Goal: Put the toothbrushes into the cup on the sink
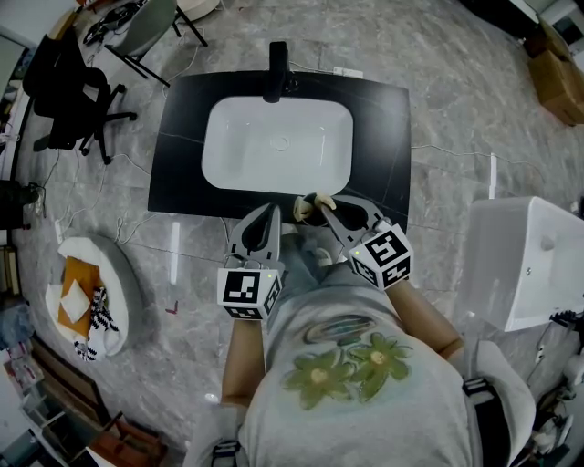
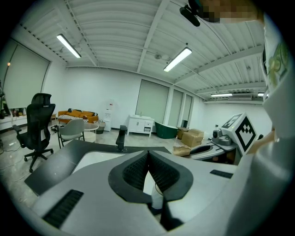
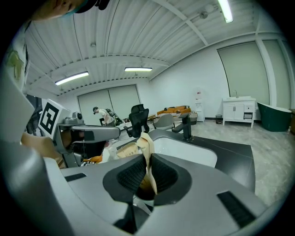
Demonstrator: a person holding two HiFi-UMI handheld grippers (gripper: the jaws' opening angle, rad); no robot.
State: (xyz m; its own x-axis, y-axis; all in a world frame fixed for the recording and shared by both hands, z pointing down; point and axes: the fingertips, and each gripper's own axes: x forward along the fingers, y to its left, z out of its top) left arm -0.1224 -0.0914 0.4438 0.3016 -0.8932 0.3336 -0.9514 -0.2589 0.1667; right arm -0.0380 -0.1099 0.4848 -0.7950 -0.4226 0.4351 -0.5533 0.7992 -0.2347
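Note:
The black counter (image 1: 182, 137) holds a white basin (image 1: 278, 146) with a black faucet (image 1: 276, 68) at its far side. Both grippers hover at the counter's near edge, in front of the person's body. My left gripper (image 1: 272, 212) (image 2: 148, 154) is shut with nothing between its pads. My right gripper (image 1: 319, 202) (image 3: 146, 159) is shut on a thin cream, paper-like thing (image 1: 304, 208) (image 3: 144, 145) that sticks up past the jaws; I cannot tell what it is. I see no toothbrush or cup on the counter.
A black office chair (image 1: 64, 82) and a grey chair (image 1: 146, 27) stand at the far left. A round pet bed with an orange cushion (image 1: 87, 296) lies on the floor at left. A white box-like unit (image 1: 529, 264) stands at right, with cardboard boxes (image 1: 557, 64) beyond it.

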